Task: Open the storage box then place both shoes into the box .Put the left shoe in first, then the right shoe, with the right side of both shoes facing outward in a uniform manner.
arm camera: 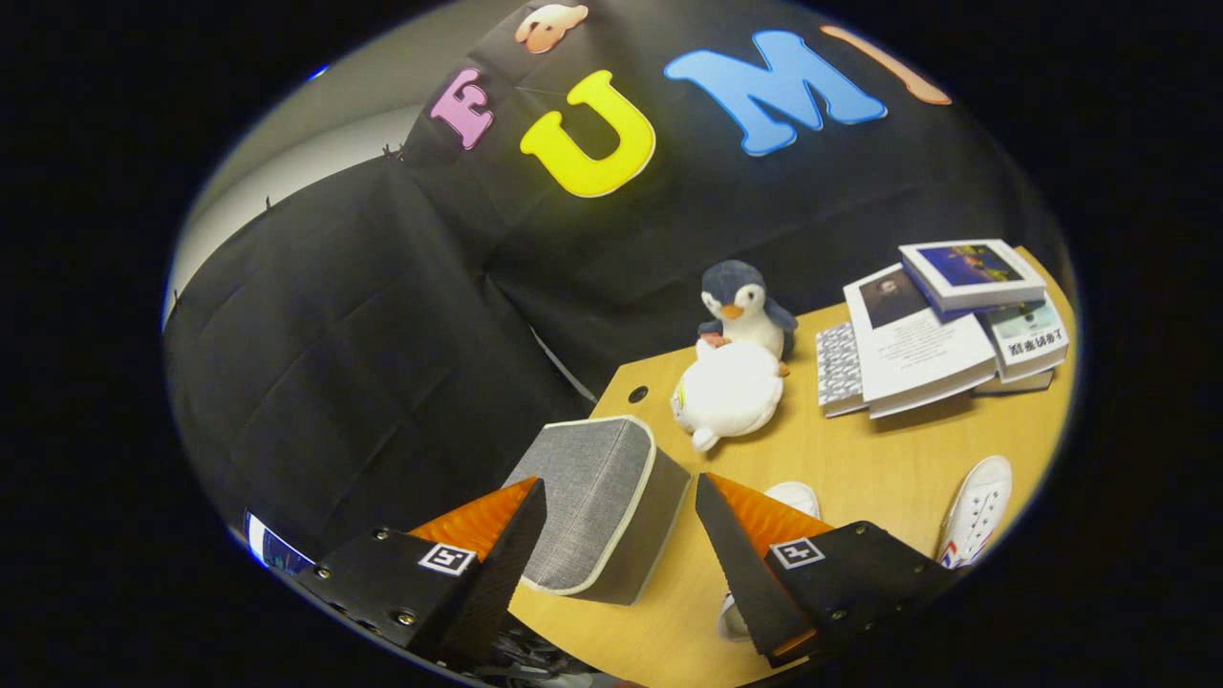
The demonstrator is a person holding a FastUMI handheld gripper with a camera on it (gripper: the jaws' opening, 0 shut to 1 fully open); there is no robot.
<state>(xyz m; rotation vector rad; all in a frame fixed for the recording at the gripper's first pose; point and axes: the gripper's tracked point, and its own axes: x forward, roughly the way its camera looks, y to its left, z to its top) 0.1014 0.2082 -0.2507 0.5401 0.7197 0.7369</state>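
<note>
While hovering over the tabletop's [860, 478] near edge, fingers [619, 535] spread wide, gripping nothing, grey storage box [597, 502] closed between them, one white shoe [793, 497] behind the right finger, another shoe [976, 511] farther right.

The gripper [621, 521] is held open above the closed storage box [597, 502], with two white shoes [976, 511] seen on the table [860, 459].

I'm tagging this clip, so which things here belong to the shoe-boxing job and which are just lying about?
Job: grey storage box, closed, between the open gripper fingers; white shoe; second white shoe behind one finger.

Lying about: plush penguin; stack of books on the table.
</note>
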